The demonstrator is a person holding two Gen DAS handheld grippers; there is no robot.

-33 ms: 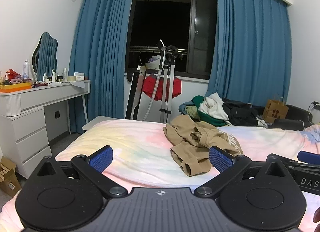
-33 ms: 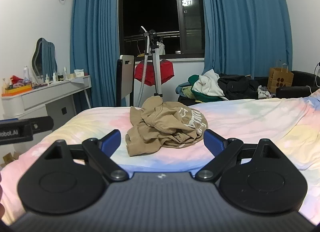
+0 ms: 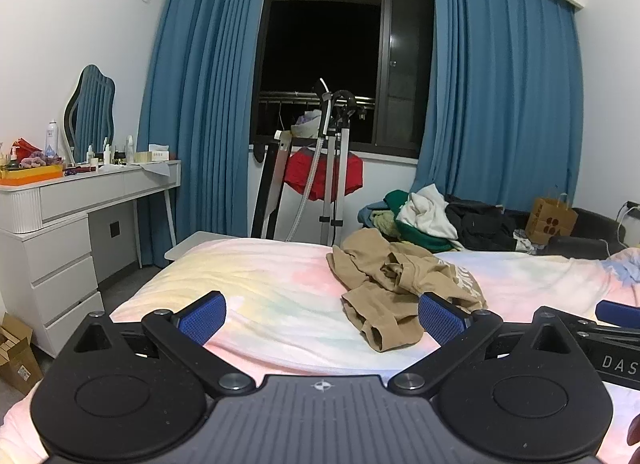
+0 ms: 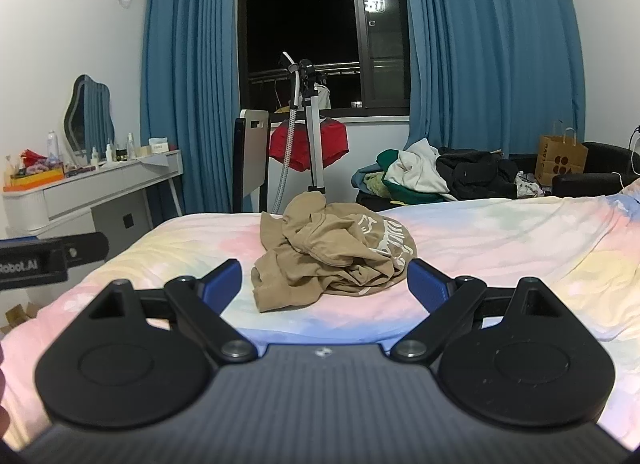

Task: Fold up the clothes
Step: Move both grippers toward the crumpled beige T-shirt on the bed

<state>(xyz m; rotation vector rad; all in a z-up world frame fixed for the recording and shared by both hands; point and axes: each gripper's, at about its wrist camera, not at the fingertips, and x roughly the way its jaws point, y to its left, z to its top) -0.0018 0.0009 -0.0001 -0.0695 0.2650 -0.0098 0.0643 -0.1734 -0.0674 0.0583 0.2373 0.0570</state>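
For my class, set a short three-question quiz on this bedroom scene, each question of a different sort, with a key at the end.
1. True or false: the tan garment lies neatly folded on the bed.
2. Multiple choice: how do the jaws of the left hand-held gripper and the right hand-held gripper stand? A) both open and empty B) both shut on cloth C) one open, one shut
3. Fill in: the red garment hangs on the ____ by the window.

Key
1. False; it is crumpled in a heap.
2. A
3. Metal stand
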